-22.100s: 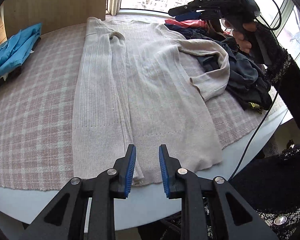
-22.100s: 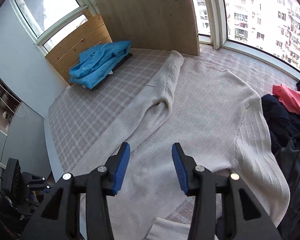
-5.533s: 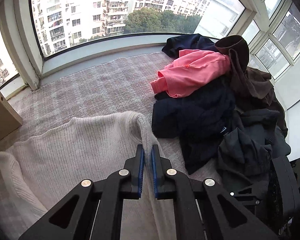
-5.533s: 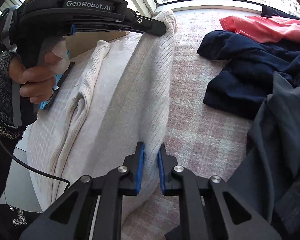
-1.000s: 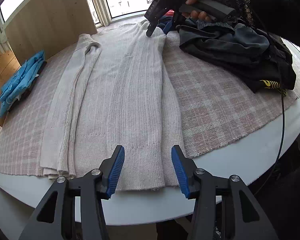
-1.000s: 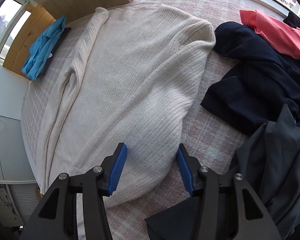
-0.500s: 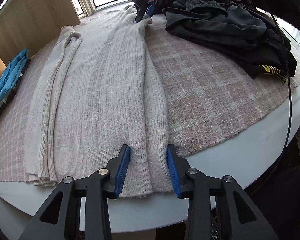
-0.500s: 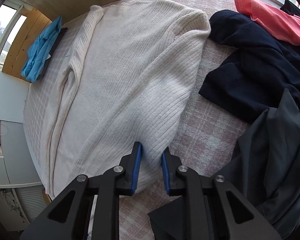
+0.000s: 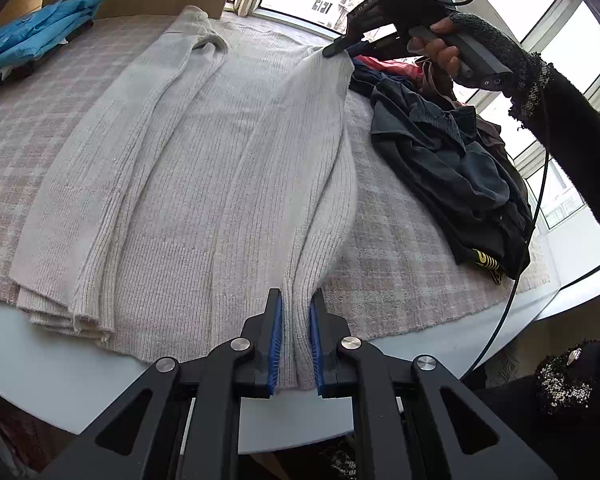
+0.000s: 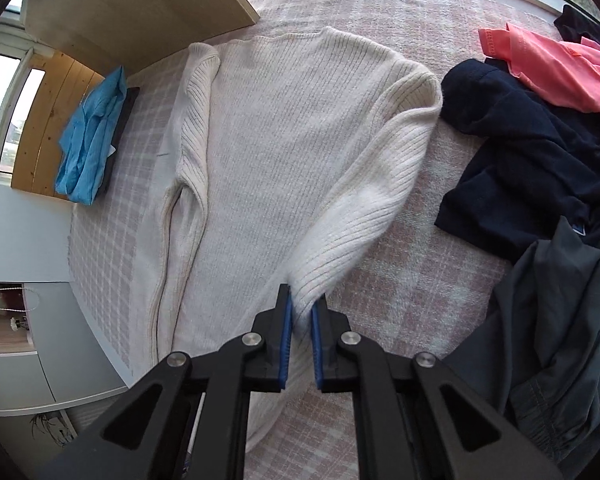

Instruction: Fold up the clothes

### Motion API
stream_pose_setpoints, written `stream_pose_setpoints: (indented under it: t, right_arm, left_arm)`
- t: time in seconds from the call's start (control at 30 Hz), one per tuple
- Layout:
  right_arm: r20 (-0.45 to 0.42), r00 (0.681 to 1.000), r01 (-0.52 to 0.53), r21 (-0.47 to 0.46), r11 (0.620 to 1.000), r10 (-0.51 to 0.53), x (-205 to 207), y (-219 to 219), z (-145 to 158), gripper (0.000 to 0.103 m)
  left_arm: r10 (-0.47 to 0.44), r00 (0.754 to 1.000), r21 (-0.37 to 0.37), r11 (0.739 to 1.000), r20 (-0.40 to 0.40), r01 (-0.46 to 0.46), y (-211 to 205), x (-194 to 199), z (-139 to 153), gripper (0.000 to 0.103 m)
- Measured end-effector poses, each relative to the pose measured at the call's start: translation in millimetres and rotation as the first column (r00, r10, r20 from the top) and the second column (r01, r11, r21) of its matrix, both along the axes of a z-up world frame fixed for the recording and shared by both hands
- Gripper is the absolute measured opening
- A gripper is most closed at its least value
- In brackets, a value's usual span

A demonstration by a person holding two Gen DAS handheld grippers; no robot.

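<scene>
A cream ribbed sweater (image 9: 204, 168) lies lengthwise on the plaid-covered table, with its left sleeve folded along the body. My left gripper (image 9: 294, 344) is shut on the sweater's right edge at the hem, by the table's near edge. My right gripper (image 10: 300, 344) is shut on the same right edge of the sweater (image 10: 284, 152), partway down from the shoulder, and lifts it slightly. The right gripper also shows in the left wrist view (image 9: 340, 46) at the far end of the sweater.
A pile of dark clothes (image 9: 452, 160) with a pink garment (image 10: 548, 68) lies to the right of the sweater. A folded blue garment (image 9: 32, 36) lies at the far left by a wooden panel (image 10: 132, 4). The table's white edge (image 9: 80, 392) runs just below the hem.
Both grippers were open a second ago. They have closed on the sweater's right edge, and that edge is now raised off the table.
</scene>
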State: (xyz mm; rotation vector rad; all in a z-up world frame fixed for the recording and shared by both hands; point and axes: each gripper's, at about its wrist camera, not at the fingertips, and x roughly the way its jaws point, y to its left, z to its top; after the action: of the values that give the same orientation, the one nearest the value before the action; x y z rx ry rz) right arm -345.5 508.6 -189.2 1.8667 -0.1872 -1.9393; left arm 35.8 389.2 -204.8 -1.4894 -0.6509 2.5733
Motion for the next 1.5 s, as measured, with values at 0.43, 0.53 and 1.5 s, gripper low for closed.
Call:
stream_pose_setpoints:
  t: [0.43,0.53,1.5]
  right_arm:
    - [0.017,0.981,-0.19,0.216,0.958,0.191,-21,-154,-37,0.009]
    - [0.02,0.983,-0.18,0.218,0.959,0.18,-23,-157,-37,0.009]
    - [-0.161,0.977,-0.143,-0.018,0.99,0.138,43,-84,17,0.023]
  left_arm:
    - [0.058,0.998,0.133,0.989,0.027,-0.061,-50,5,-31,0.012]
    - [0.059,0.998,0.145,0.987,0.025,-0.062,-59,7,-29,0.012]
    - [-0.085,0.996,-0.013,0.996,0.011,0.085,-90,-77,18,0.019]
